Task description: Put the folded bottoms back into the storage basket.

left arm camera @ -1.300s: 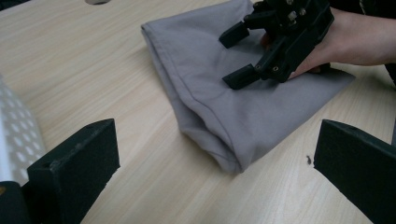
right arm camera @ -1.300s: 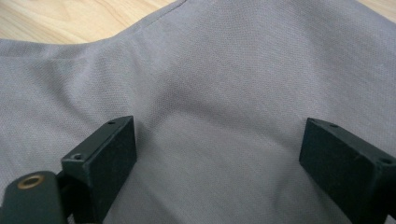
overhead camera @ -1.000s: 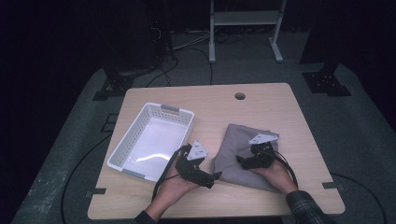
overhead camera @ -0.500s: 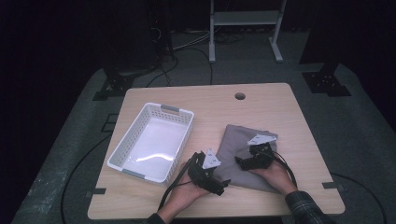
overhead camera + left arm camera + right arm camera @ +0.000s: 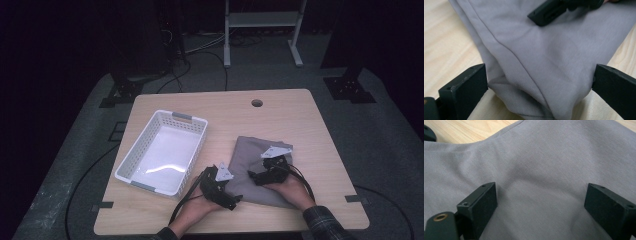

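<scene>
Cloth: the grey folded cloth (image 5: 260, 170) lies flat on the right half of the table (image 5: 300, 120), just right of the white basket (image 5: 162, 150), apart from it.
Left gripper: my left gripper (image 5: 231, 199) sits low at the cloth's near-left corner. In the left gripper view its jaws stand wide apart with the corner (image 5: 534, 100) between them, pads not pressing it.
Right gripper: my right gripper (image 5: 256, 176) rests over the middle of the cloth, jaws spread wide on either side of a bare patch of fabric (image 5: 541, 185), nothing pinched.
Step in hand: I judge this is the pick-up of that corner. I would slide the lower jaw under all the layers at the fold, then close, so I catch the whole stack and not just the top ply.
Right-hand role: I would keep it pressing lightly as an anchor, so the cloth does not skate while the left bites.
Edges: the cloth's near edge lies close to the table's front edge; the corner's seam line runs diagonally between my left jaws.
Open room: bare wood beyond the cloth toward the round hole (image 5: 257, 103), and a strip to its right. The basket is the 1 obstacle on the left.
</scene>
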A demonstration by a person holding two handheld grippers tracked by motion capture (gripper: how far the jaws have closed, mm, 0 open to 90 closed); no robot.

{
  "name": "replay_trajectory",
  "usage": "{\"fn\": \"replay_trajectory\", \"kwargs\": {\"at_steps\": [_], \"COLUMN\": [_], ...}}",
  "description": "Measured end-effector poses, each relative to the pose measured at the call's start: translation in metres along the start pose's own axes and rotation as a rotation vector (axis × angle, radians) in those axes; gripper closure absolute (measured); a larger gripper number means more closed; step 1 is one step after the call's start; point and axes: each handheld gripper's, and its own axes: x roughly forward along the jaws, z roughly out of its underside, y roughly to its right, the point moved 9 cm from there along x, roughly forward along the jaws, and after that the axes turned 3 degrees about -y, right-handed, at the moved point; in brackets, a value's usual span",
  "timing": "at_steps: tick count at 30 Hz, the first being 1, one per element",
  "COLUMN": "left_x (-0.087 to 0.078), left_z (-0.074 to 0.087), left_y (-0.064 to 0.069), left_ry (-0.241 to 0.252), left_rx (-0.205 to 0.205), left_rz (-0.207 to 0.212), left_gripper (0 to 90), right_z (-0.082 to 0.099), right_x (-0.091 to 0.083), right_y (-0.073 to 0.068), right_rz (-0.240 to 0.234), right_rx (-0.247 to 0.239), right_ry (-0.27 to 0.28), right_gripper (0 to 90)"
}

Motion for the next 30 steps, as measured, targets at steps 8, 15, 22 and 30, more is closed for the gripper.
{"fn": "replay_trajectory", "kwargs": {"at_steps": [8, 15, 22, 30], "left_x": [0.006, 0.0, -0.004, -0.013], "left_z": [0.002, -0.001, -0.001, 0.008], "left_y": [0.002, 0.006, 0.01, 0.016], "left_ry": [-0.003, 0.049, 0.037, 0.007], "left_rx": [0.042, 0.064, 0.012, 0.007], "left_rz": [0.009, 0.068, 0.152, 0.214], "left_gripper": [5.9, 40.7, 77.7, 79.9], "right_z": [0.0, 0.0, 0.003, 0.007], "right_x": [0.0, 0.0, -0.003, -0.022], "right_y": [0.0, 0.0, 0.0, -0.001], "right_rz": [0.0, -0.001, -0.014, -0.091], "right_rx": [0.0, 0.003, -0.007, -0.019], "right_ry": [0.001, 0.002, -0.008, -0.067], "right_gripper": [9.8, 9.8, 9.8, 9.9]}}
